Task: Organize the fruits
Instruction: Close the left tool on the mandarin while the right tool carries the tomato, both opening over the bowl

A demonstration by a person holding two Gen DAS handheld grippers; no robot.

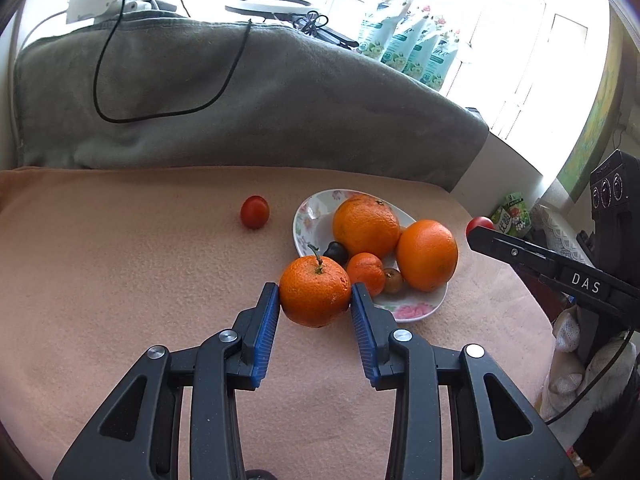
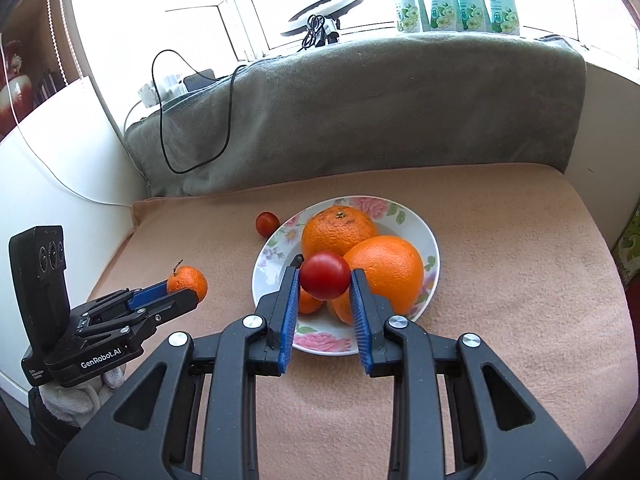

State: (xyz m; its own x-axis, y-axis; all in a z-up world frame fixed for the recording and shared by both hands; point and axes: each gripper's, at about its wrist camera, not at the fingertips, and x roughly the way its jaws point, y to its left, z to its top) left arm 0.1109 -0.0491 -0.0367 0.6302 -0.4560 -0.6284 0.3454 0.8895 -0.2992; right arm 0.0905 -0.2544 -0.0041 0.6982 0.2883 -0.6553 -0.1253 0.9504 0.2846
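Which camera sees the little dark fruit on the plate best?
The left wrist view: the dark fruit shows plainly on the floral plate, between the oranges. In the right wrist view, the held tomato and the jaws almost hide it.

Left gripper (image 1: 315, 300) clamped on a mandarin (image 1: 314, 293), right gripper (image 2: 325, 280) fingers pinching a tomato (image 2: 325, 275)

- The right gripper (image 2: 325, 280) pinches a red tomato (image 2: 325, 275) between its blue pads (image 2: 291, 312), held above the near part of a flowered plate (image 2: 264, 264).
- Just beyond the tomato, two big oranges (image 2: 340, 232) sit on the plate, touching.
- Left of the tool, the left gripper (image 2: 188, 290) grips a stemmed tangerine (image 2: 190, 278) above the peach blanket (image 2: 500, 272).
- A second small tomato (image 2: 267, 223) lies farther ahead to the left, just beside the plate's rim.
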